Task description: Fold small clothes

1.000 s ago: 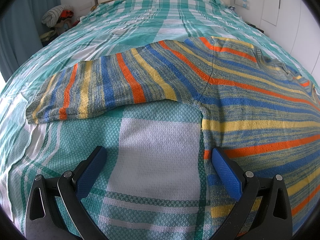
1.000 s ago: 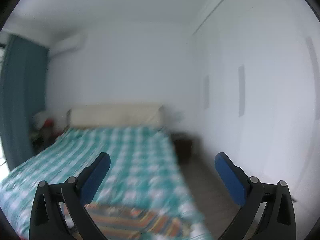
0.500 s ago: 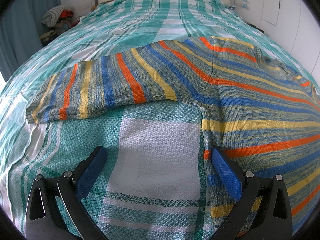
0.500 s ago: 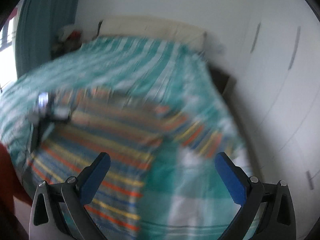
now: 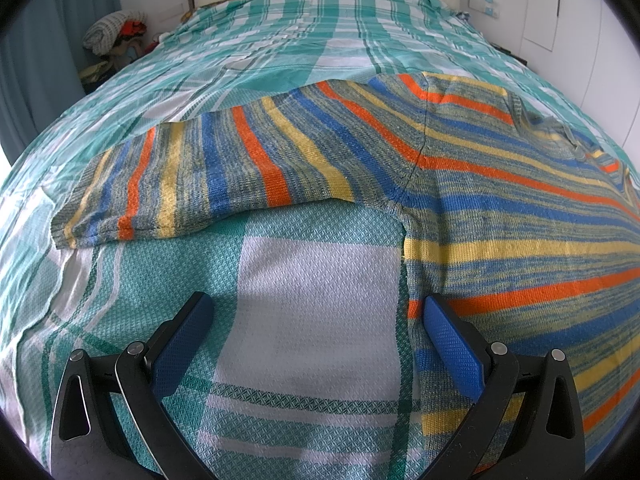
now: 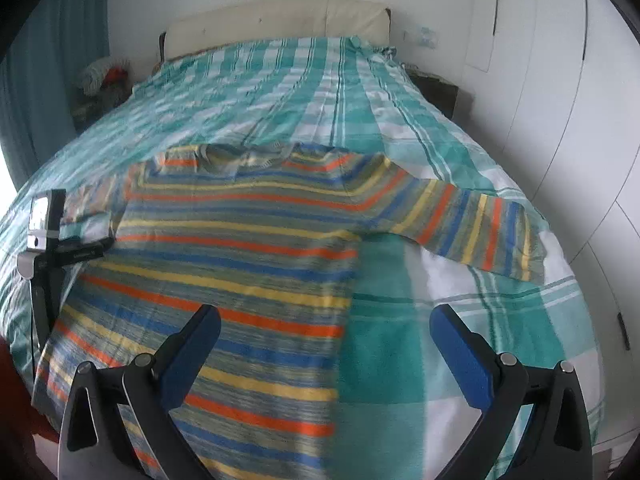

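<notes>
Bedspread (image 5: 312, 320) in green plaid carries the striped sweater (image 5: 500, 208) flat, sleeves out sideways. Your left gripper (image 5: 316, 320) is spread wide and empty at its left side seam, sleeve (image 5: 208, 180) ahead-left. Your right gripper (image 6: 326, 330), also wide and empty, straddles the right seam; that sleeve (image 6: 472, 228) lies ahead-right.

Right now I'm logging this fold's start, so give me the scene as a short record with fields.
garment: striped sweater, spread flat, both sleeves out
surface: bed with green plaid cover
left gripper: open, low at the sweater's side edge, holding nothing
right gripper: open, above the sweater's other side, holding nothing
folds made: none visible
</notes>
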### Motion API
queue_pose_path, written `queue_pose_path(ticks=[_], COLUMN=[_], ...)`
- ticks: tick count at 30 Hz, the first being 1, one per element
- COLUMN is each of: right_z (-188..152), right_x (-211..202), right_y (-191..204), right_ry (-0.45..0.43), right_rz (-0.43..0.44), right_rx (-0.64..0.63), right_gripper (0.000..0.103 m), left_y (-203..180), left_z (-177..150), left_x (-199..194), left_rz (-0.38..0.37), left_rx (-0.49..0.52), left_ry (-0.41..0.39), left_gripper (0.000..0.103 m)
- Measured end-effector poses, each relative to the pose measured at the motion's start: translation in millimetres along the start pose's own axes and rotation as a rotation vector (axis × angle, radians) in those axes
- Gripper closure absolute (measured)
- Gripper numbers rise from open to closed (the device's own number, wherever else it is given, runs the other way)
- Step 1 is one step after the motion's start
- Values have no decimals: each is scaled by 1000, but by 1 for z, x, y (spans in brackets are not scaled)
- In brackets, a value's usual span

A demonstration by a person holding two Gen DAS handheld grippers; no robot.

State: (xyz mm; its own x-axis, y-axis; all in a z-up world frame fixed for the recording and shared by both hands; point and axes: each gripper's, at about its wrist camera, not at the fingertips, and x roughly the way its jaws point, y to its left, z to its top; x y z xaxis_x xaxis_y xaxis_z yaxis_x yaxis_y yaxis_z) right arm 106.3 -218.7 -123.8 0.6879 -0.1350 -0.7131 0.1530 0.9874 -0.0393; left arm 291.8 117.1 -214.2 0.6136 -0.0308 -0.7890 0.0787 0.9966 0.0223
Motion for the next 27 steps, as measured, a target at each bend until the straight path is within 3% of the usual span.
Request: queue_pose_path(ticks=[5, 8, 10, 14, 17, 21, 25, 27], right_z=[-27, -43, -47, -51, -59, -55, -38, -30], right_x=[-20, -38, -46, -70, -74, -65, -31, -8], right_y=[14, 15, 9, -8, -30, -65, -117, -145], right_ry=[-91, -33, 14, -34, -19, -34, -25, -9], right_rz=[19, 1, 65, 61, 133, 157, 189, 209], right_rx=[121, 211, 277, 300, 349, 399, 519, 595], right_gripper=[0, 0, 0, 0, 0, 0, 1, 8], left_y=[0, 0, 0, -1, 1, 1, 1, 1], left_z=[0, 0, 0, 0, -1, -1, -1, -2], left_x=[0, 0, 1, 1, 1, 1, 2, 1], left_rz=[2, 1, 1, 1, 4, 3, 2, 5], left_rx=[-1, -1, -1, -2, 3, 2, 2, 4], left_ry=[-2, 0, 0, -1, 0, -1, 0, -2], left_gripper=[0, 0, 0, 0, 0, 0, 0, 0])
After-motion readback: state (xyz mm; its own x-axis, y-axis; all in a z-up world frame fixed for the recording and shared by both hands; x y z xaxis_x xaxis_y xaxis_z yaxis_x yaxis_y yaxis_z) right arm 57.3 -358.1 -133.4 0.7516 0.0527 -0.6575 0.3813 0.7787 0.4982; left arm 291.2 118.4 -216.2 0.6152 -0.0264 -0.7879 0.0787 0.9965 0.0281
